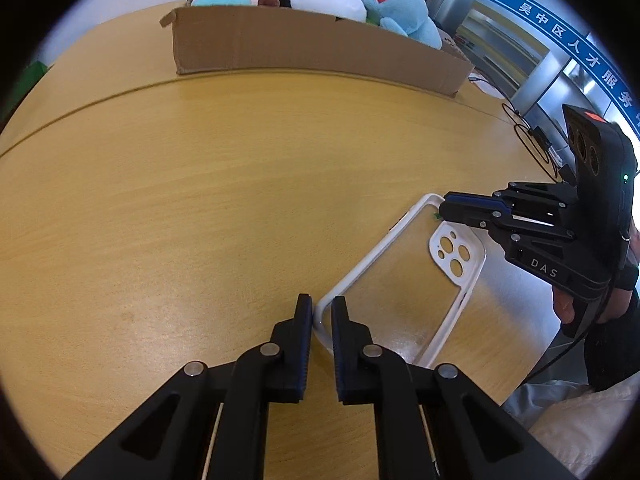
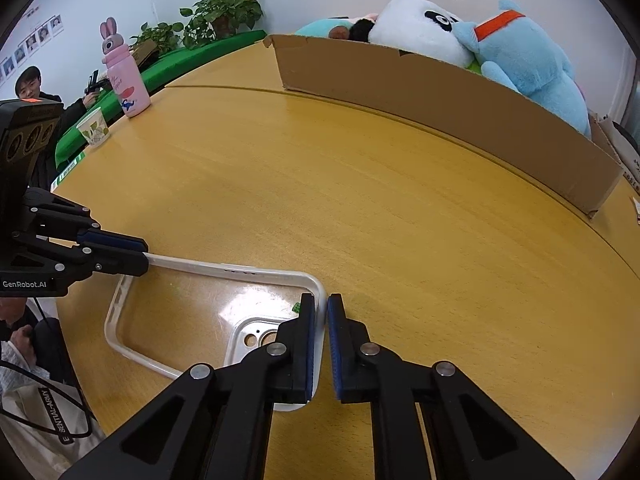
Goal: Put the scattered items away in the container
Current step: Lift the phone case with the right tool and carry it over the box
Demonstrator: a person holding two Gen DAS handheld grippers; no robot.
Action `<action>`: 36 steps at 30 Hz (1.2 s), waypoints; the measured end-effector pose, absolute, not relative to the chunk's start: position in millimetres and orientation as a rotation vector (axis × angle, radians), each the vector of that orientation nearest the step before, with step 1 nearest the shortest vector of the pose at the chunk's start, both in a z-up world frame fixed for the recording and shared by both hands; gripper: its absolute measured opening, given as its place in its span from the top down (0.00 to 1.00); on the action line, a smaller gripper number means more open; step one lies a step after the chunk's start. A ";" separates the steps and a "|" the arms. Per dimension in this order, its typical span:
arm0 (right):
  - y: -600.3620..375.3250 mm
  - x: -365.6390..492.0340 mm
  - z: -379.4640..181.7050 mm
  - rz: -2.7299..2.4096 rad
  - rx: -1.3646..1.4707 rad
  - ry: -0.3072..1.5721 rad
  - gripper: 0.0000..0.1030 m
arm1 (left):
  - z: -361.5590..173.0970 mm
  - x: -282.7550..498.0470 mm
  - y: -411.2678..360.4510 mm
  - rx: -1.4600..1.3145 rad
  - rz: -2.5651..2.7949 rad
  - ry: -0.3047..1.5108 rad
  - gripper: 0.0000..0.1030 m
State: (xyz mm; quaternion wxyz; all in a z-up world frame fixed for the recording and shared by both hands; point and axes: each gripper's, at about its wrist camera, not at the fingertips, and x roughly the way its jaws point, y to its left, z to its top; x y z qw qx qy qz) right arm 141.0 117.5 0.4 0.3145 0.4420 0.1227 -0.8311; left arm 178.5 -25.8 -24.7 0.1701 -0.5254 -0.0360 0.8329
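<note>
A clear phone case (image 1: 400, 280) with a white rim lies flat on the wooden table (image 1: 200, 200), its camera cut-out facing up. My left gripper (image 1: 322, 304) is shut on the case's near corner rim. The right gripper (image 1: 448, 204) pinches the far corner. In the right wrist view the phone case (image 2: 192, 312) runs leftward, the right gripper (image 2: 321, 304) is shut on its rim, and the left gripper (image 2: 144, 256) clamps the opposite end. The cardboard box (image 1: 300, 44) stands at the back of the table, filled with plush toys (image 2: 520, 52).
A pink bunny bottle (image 2: 124, 80) and a paper cup (image 2: 94, 128) stand at the table's far left edge. Potted plants (image 2: 224, 12) line the wall behind. A person (image 2: 28, 84) sits beyond that edge. Black cables (image 1: 528, 140) lie right of the box.
</note>
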 end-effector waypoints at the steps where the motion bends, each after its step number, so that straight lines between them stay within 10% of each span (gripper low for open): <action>1: 120.0 139.9 4.1 -2.197 1.157 0.307 0.93 | -20.4 176.6 -26.1 -1.479 2.373 -0.103 0.92; 36: 150.1 54.9 234.4 -2.570 0.669 0.345 0.92 | 214.6 61.5 13.8 -0.865 2.596 0.219 0.92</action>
